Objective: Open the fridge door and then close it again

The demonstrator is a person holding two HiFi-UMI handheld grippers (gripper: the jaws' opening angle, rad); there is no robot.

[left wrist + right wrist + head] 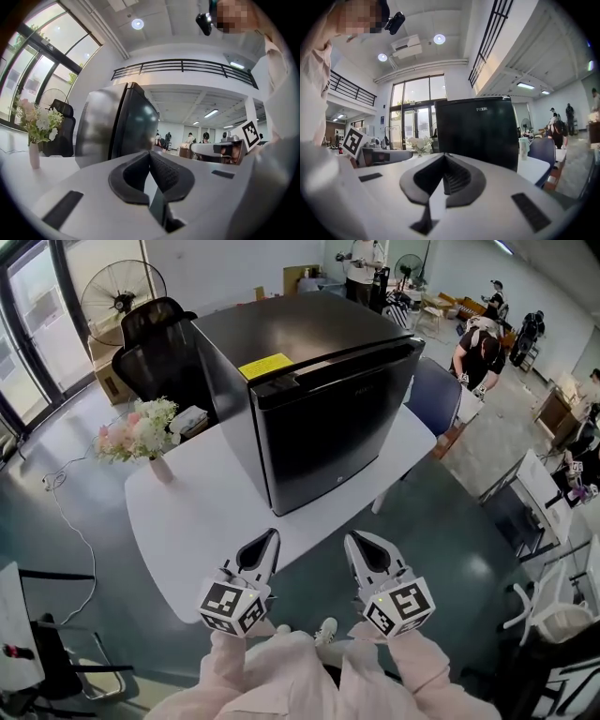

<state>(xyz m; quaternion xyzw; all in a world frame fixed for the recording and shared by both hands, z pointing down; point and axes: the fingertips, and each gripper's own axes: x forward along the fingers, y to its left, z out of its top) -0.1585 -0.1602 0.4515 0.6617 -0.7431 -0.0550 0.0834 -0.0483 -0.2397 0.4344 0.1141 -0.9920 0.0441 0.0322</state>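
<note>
A small dark grey metal fridge (319,399) stands on a white table (206,512) with round corners. Its shiny black door (342,432) faces the person. The door looks shut, but from up high it is hard to be sure the edge sits tight all the way. A yellow sticker (265,366) lies on top of the fridge, near the front edge.

The left gripper (269,542) and the right gripper (356,545) are side by side, low in the head view, in front of the table's near edge. They are apart from each other and well apart from the fridge. Both point toward the fridge door. The person's sleeves are light pink.

In the left gripper view, the left gripper's (150,157) two black jaws are pressed together with nothing between them. The fridge shows ahead and to the left. In the right gripper view, the right gripper's (443,158) jaws are pressed together too, and they pinch nothing. The black door fills the middle of that view.

A bunch of pink and white flowers (139,432) in a small pink vase (161,468) stands on the table, left of the fridge. A black office chair (155,343) is behind the table and a blue chair (433,395) is at its right side. A big round fan (122,292) stands near the glass doors.
</note>
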